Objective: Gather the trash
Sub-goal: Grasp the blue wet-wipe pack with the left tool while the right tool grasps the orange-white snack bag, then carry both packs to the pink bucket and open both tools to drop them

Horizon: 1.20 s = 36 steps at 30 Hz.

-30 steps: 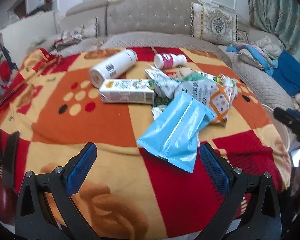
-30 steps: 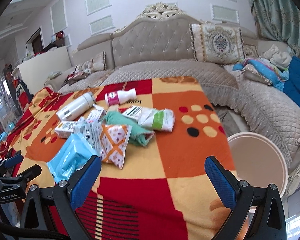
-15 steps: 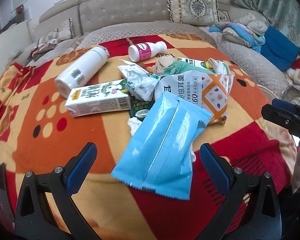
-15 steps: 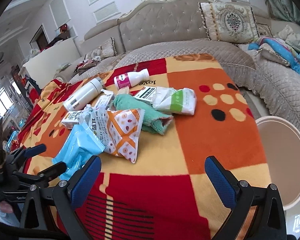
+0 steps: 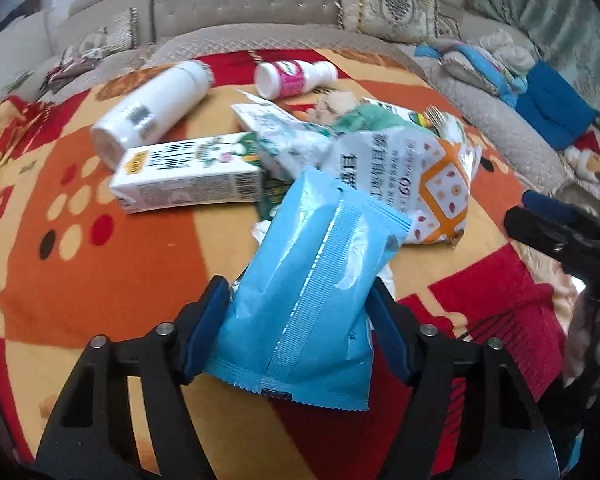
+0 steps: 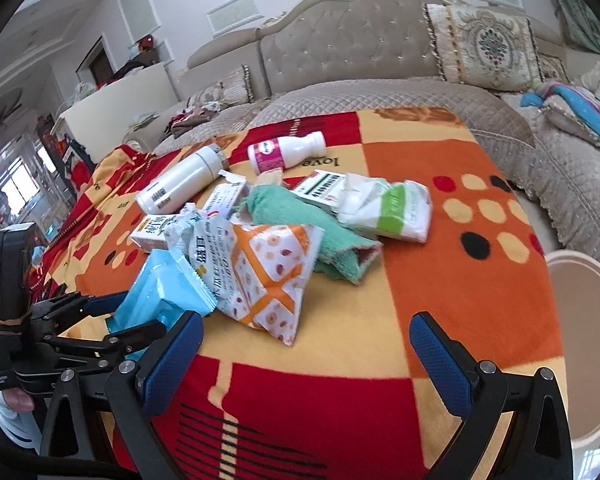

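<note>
Blue foil packet [image 5: 308, 300] sits between the pads of the left gripper [image 5: 300, 328]; both blue pads press its sides, jaws narrowed onto it. Its far end leans on the pile of litter, near end juts toward the camera. From the right wrist view the same packet [image 6: 168, 292] shows at the near left edge of the heap, with the left gripper [image 6: 112, 320] closed around its lower end.

Right gripper [image 6: 308, 356]: jaws wide, nothing between the pads, hovering over the red and yellow part of the blanket [image 6: 440, 264] in front of the heap.

Heap on the blanket, as seen:
- orange-and-white snack bag [image 6: 268, 276], partly overlapping the blue packet's far end.
- green cloth [image 6: 316, 228], behind the snack bag, touching it.
- white-and-green soft pack [image 6: 392, 208], lying on the cloth's right side.
- milk carton [image 5: 188, 180], on its side, left of the blue packet.
- white cylinder bottle [image 5: 152, 112], on its side, just behind the carton.
- small white bottle with pink label [image 5: 292, 78], on its side, at the back.
- crumpled white wrapper [image 5: 284, 136], between carton and snack bag.

Round beige bin [image 6: 580, 340] stands off the blanket's right edge, low in the right view. Quilted grey sofa [image 6: 360, 40] behind.
</note>
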Motion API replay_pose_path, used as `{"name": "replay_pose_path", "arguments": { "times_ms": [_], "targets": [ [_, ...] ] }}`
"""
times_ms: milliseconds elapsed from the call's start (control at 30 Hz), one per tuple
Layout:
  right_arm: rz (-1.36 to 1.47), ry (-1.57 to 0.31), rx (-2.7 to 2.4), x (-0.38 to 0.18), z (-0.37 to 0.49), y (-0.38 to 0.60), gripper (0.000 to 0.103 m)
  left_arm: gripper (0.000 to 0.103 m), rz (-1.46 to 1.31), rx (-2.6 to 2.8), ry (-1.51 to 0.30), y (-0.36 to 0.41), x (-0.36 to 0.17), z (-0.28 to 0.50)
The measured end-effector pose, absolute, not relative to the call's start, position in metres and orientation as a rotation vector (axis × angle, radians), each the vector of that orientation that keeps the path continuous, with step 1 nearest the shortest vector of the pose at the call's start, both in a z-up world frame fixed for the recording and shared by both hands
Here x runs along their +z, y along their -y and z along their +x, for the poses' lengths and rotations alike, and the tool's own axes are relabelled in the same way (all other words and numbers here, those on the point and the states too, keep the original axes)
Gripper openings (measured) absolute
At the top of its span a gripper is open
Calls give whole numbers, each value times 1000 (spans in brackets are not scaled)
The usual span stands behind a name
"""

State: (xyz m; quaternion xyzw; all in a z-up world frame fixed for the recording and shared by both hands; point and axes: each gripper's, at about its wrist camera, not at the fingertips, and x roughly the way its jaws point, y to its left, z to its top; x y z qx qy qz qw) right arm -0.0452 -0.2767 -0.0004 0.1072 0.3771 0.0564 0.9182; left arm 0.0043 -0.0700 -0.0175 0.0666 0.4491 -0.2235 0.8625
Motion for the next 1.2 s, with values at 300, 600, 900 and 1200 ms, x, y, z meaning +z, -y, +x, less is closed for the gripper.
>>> {"name": "replay_pose_path", "arguments": {
  "times_ms": [300,600,900,1200],
  "targets": [
    [212,-805,172,-17,-8,259,85,63,37,-425,-886,29,12,-4],
    [230,-808,224,-23,-10,256,41,63,-10,-411,-895,18,11,-7],
    [221,-739,190,-5,-55,282,36,63,-15,-468,-868,39,27,-13],
    [243,-686,62,12,-93,339,36,63,10,-567,-864,97,40,-26]
  ]
}}
